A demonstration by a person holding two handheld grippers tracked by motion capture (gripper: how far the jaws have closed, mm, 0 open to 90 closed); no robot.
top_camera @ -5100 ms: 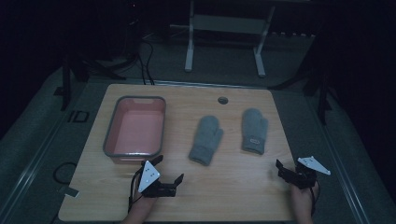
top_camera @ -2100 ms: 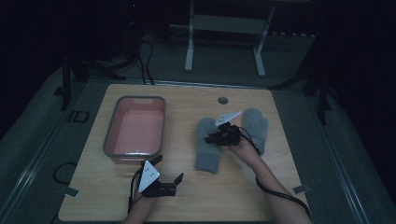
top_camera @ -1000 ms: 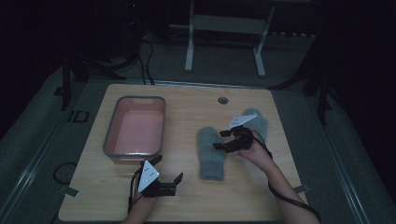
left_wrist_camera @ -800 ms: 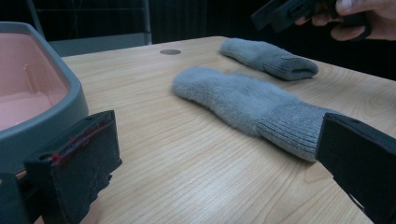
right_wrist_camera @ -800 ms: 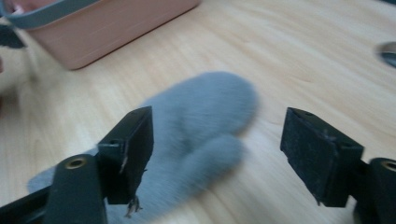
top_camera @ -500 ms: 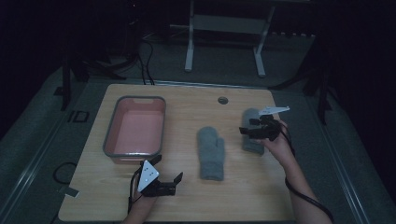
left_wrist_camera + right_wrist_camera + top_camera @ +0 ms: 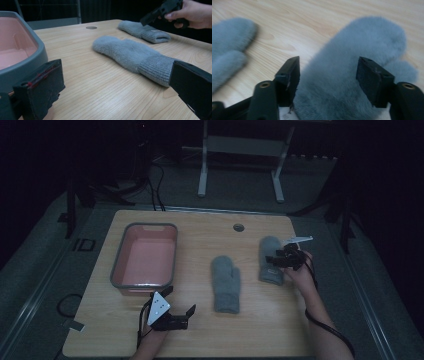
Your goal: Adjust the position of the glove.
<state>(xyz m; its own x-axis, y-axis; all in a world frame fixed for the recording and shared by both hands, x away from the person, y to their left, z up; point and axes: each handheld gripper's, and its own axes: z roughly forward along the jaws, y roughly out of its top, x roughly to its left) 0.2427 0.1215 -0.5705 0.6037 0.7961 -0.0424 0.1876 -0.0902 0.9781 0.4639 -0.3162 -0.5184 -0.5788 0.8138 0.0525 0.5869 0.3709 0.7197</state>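
Right mitten (image 7: 270, 261): grey, fuzzy body with ribbed cuff; lay flat toward the table's right edge, cuff toward the person, well apart from the tub.
Right gripper (image 7: 276, 261): held over the right mitten's cuff end; in the right gripper view its jaws stood wide, one on each side of the mitten's (image 7: 352, 75) fuzzy body, not closed on it; whether the pads touched the pile could not be told.
Right hand (image 7: 299, 267): gripped the tool from the table's right side, forearm entering from the lower right.
Middle mitten (image 7: 226, 283): same grey make; lay flat near the table's centre, cuff toward the person, apart from the right mitten.
Left gripper (image 7: 182, 317): rested low at the table's near edge, below the tub; jaws wide, nothing between them; the middle mitten's cuff (image 7: 156, 70) lay just ahead.
Tub (image 7: 118, 268): grey rim, pink inside; stood on the table's left part.
Table (image 7: 195, 235): pale wood, with a round hole (image 7: 238, 227) near the far edge.
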